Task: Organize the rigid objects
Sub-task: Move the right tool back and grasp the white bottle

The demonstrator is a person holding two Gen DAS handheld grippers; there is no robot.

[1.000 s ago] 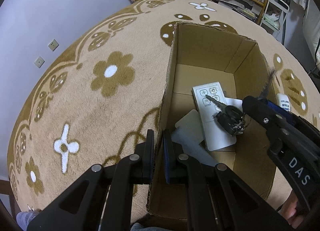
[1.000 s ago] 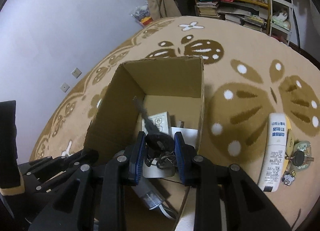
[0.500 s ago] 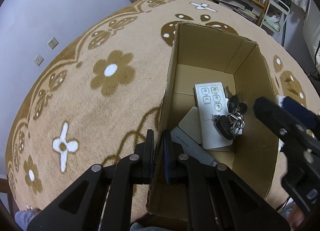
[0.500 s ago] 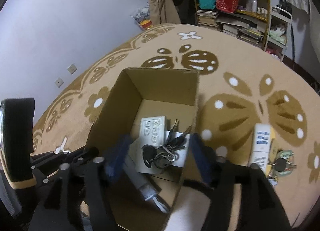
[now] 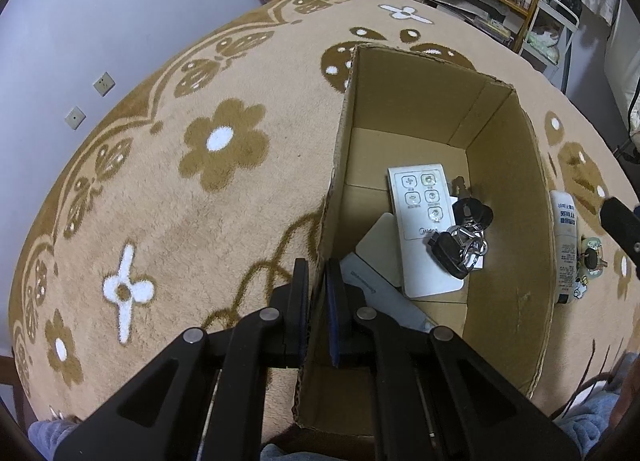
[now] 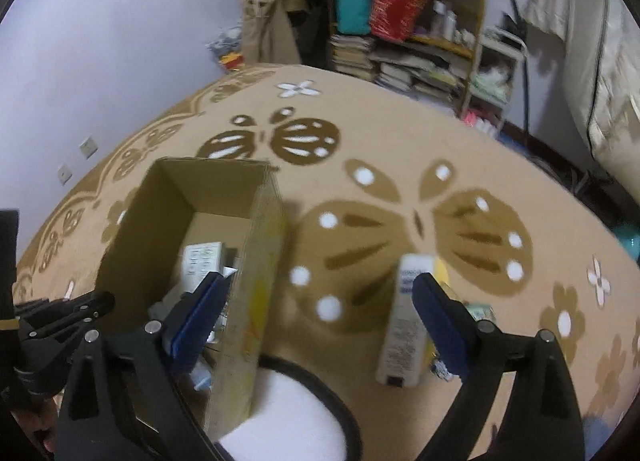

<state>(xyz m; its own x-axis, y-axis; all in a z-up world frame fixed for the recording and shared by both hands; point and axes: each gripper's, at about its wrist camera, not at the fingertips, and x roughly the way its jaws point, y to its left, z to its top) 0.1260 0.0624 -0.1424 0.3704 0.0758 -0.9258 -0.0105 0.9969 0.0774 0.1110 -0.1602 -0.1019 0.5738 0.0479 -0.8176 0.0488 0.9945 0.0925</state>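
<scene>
The right gripper (image 6: 316, 315) is wide open and holds nothing. The white tube (image 6: 404, 321) lies just right of its centre, long axis running near to far. The left gripper (image 5: 318, 297) is pinching the box wall (image 5: 332, 197).

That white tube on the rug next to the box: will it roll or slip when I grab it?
The white tube lies flat on the carpet, so it will probably stay put. Its smooth rounded body may slip between the open right gripper pads. It looks rigid and light, though the view is blurred.
</scene>
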